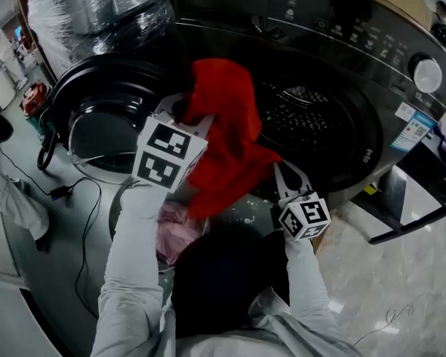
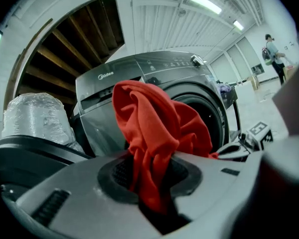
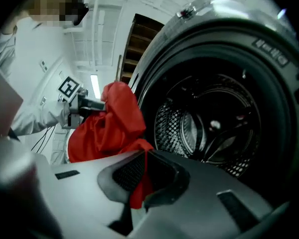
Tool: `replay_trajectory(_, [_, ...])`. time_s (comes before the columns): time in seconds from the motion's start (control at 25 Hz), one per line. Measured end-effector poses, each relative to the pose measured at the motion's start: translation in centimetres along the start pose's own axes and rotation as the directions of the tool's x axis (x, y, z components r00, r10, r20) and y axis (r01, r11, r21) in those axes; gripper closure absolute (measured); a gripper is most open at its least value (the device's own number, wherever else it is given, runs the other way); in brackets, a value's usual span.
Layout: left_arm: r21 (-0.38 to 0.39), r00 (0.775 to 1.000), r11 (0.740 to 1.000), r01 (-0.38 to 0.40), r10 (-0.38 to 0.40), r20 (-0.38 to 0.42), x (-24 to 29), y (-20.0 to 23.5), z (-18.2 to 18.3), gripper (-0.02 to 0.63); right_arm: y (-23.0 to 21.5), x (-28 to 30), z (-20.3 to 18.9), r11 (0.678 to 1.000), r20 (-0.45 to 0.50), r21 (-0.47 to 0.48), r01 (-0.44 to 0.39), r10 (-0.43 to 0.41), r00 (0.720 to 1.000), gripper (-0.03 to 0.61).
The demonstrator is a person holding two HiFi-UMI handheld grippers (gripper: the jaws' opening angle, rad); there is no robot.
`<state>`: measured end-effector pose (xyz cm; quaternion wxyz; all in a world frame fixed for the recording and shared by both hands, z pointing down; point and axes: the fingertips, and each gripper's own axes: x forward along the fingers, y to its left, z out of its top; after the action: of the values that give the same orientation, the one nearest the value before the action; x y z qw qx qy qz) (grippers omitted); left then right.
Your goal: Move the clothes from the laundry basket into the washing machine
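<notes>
Head view shows a red garment (image 1: 227, 140) held up between the left gripper (image 1: 180, 114) and the right gripper (image 1: 284, 173), in front of the washing machine (image 1: 342, 28) opening. It alone shows a pink cloth (image 1: 175, 233) lower down. Left gripper view shows its fingers (image 2: 74, 198) clenched on a red fold. Right gripper view shows its fingers (image 3: 204, 203) pinching a red corner, with the perforated drum (image 3: 189, 128) just beyond.
</notes>
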<state>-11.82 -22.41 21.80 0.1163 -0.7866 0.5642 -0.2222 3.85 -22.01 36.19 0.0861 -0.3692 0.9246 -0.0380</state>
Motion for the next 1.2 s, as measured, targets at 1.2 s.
replay_trajectory(1.2, [-0.041,0.936,0.973,0.226,-0.205,0.287,20.1,-12.6,-2.8,0.497,-13.3,3.3,5.2,0.870,0.208,-0.187,0.456,-0.418,0.884,0.551])
